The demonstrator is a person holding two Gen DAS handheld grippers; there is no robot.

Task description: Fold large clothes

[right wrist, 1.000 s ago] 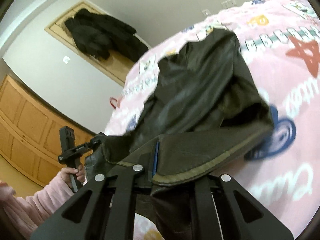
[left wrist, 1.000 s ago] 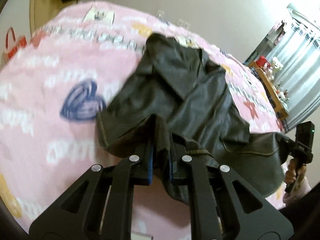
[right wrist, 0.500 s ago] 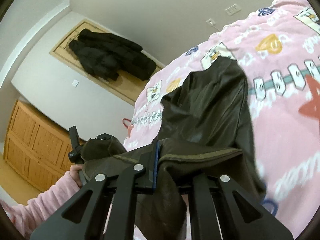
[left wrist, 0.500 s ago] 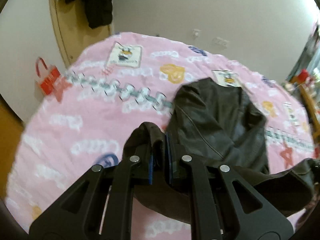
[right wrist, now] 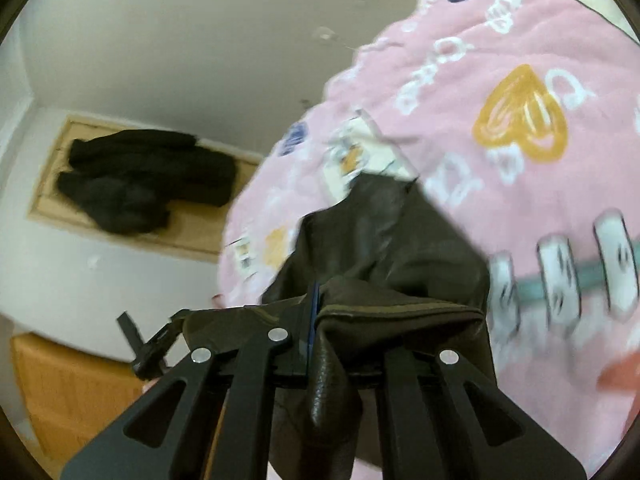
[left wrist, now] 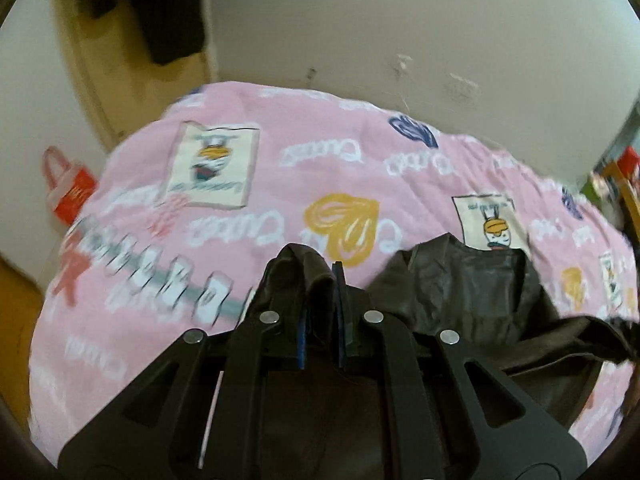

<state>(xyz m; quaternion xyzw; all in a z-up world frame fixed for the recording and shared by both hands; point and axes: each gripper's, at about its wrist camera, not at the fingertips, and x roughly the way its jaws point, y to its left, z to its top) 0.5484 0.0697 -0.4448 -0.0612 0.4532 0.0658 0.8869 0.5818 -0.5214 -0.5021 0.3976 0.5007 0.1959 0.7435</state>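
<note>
A dark brown leather jacket (left wrist: 472,292) lies on a pink patterned bedspread (left wrist: 280,184). My left gripper (left wrist: 320,312) is shut on a bunched corner of the jacket's hem and holds it above the bed. My right gripper (right wrist: 316,320) is shut on the other end of the hem, whose stitched edge (right wrist: 400,306) drapes over its right finger. The jacket's collar end (right wrist: 384,208) rests on the bedspread (right wrist: 500,80) beyond it. The left gripper also shows in the right wrist view (right wrist: 152,344), at the far left.
A dark coat (right wrist: 140,176) hangs on a wooden wall panel. A red bag (left wrist: 68,192) stands by the bed's left side. A wooden cabinet (right wrist: 68,392) is at the lower left. Shelves with items (left wrist: 620,176) sit at the right edge.
Both grippers have carried the jacket's hem forward, up the bed toward the collar and far wall. Less of the jacket shows spread out; the hem now lies over the upper part.
</note>
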